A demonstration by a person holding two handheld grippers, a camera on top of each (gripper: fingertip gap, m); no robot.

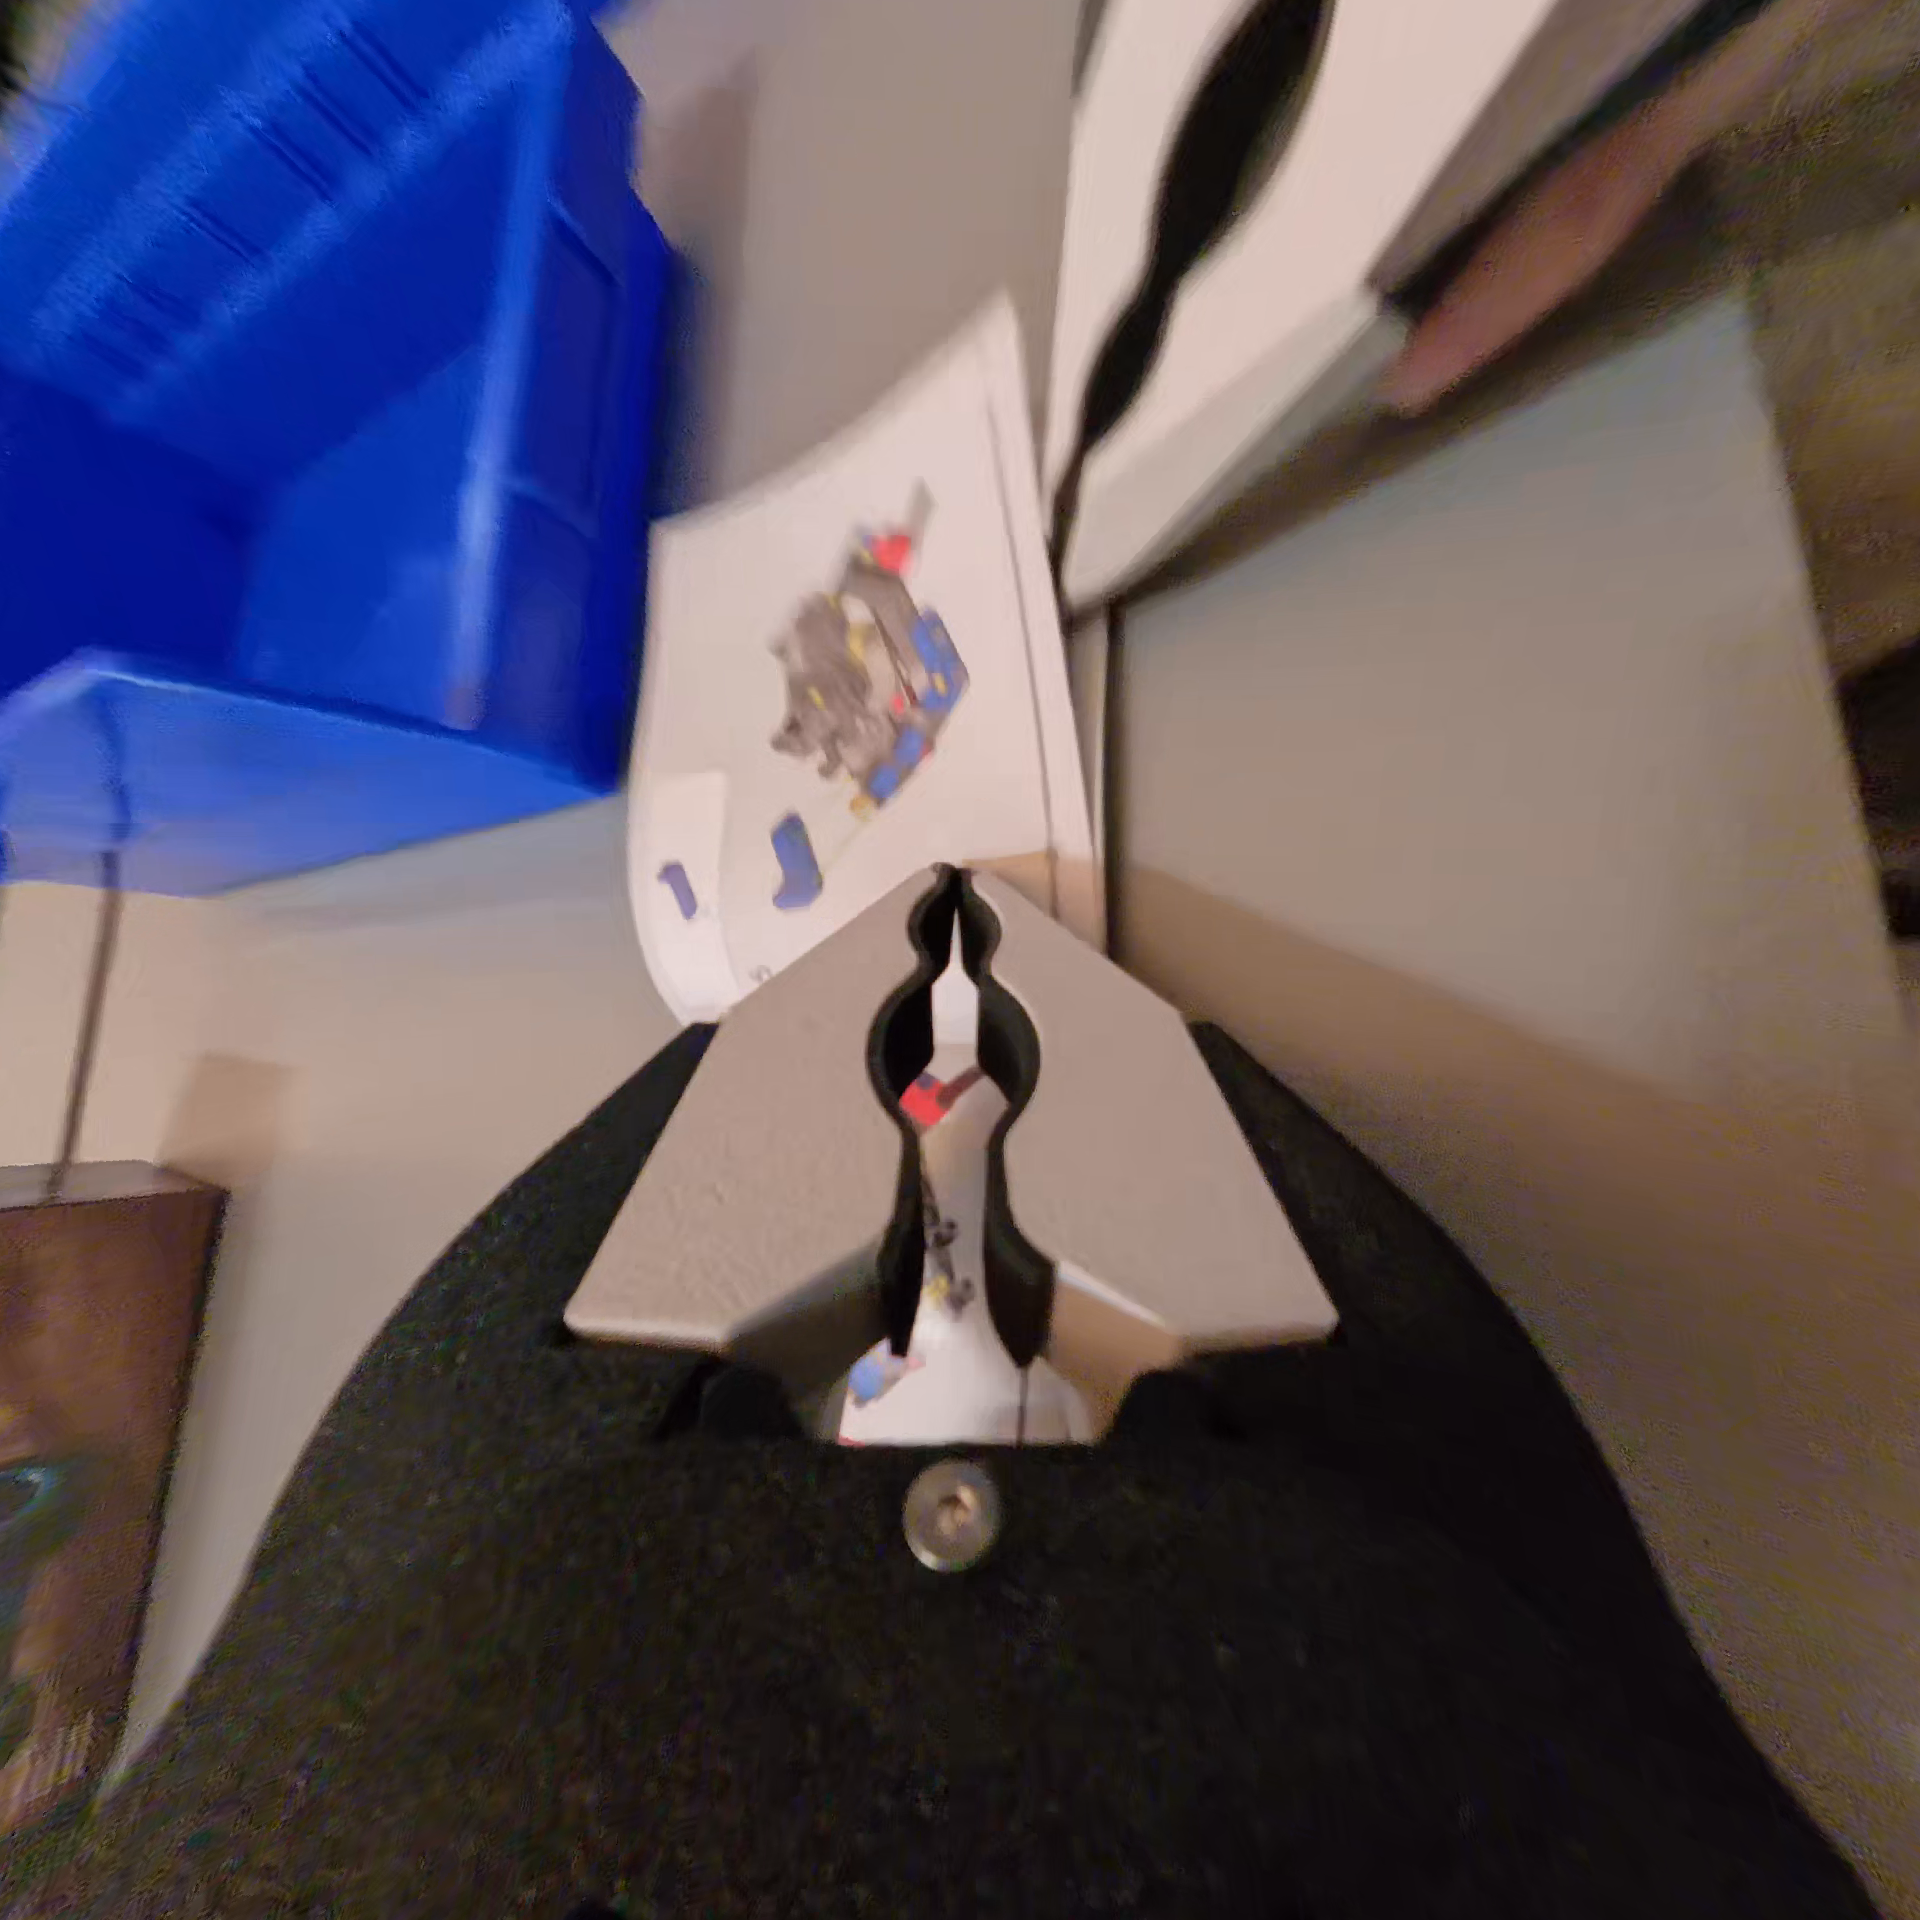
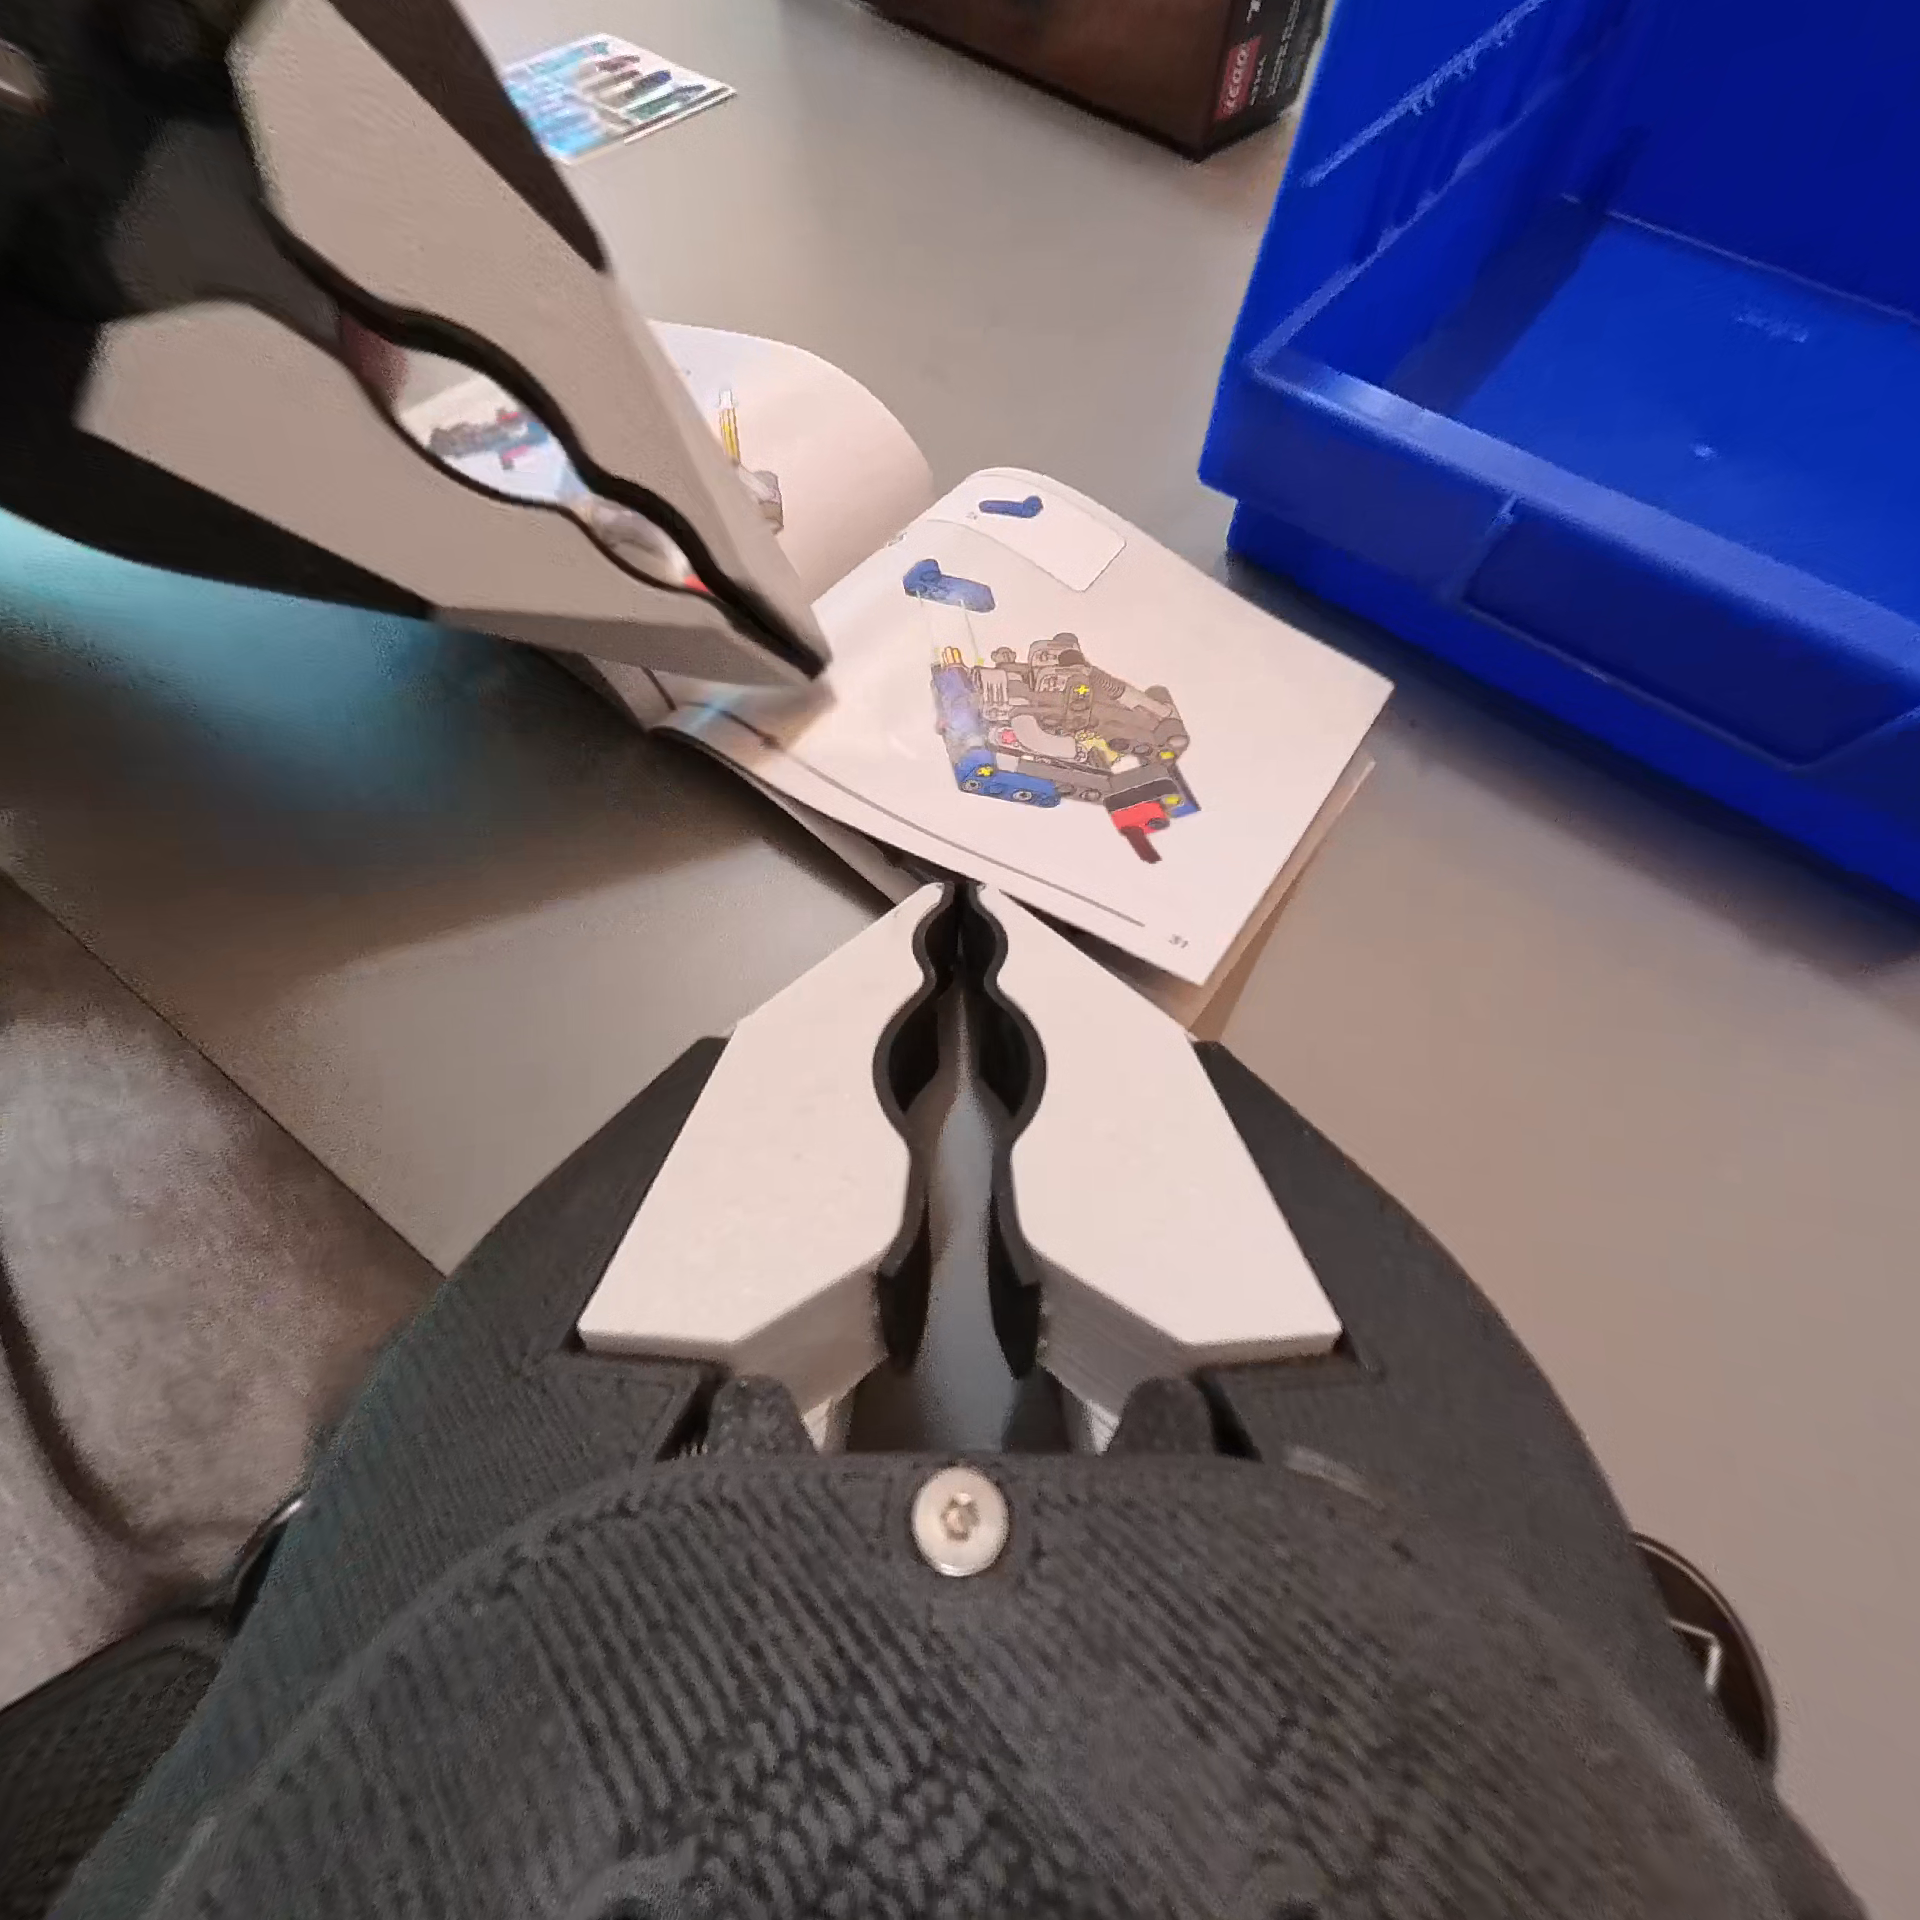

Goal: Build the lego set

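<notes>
The instruction booklet [image 2: 1091, 727] lies open on the tabletop [image 2: 1039, 260] beside the blue bin [image 2: 1610, 416]. It looks light, thin and floppy; a page edge is best pinched. Left tongs [image 2: 810, 665] press on its fold, pressed together; right tongs [image 2: 956, 899] also pressed together, empty.

Open bench [image 2: 1039, 260] between the instruction booklet [image 2: 1091, 727] and the dark box [image 2: 1143, 62] at the far edge. Blocked to the right by the blue bin [image 2: 1558, 468], just beside the booklet. Crowded over the booklet's fold by the left gripper [image 2: 810, 665], jaws closed.
</notes>
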